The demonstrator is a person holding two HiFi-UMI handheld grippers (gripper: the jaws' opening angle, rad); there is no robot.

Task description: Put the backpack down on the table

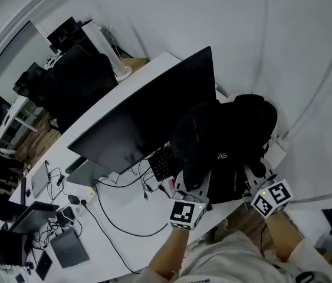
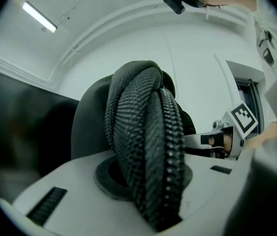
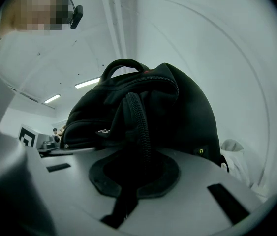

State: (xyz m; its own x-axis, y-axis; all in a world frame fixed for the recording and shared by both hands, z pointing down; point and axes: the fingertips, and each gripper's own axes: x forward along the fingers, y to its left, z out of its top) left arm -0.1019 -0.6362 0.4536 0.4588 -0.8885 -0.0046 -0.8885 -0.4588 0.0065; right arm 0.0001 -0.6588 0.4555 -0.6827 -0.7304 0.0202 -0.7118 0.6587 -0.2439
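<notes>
With left claw [image 2: 149, 193] and right claw [image 3: 128, 181] each clamped on a strap [image 2: 143, 132] of the backpack [image 1: 227, 137], lower it evenly onto bench [image 1: 118, 200] beside monitor [image 1: 145, 119].

we see cool, even light from ceiling strips [image 2: 40, 17], bright on the white walls [image 1: 272, 40] and table [image 1: 124, 208]. the backpack [image 1: 230, 140] and monitor [image 1: 148, 117] go nearly black (little detail survives). all three views bend hard at the edges, with dark corners in both gripper views. up close, the strap [image 2: 145, 132] blurs toward its lower end.
</notes>
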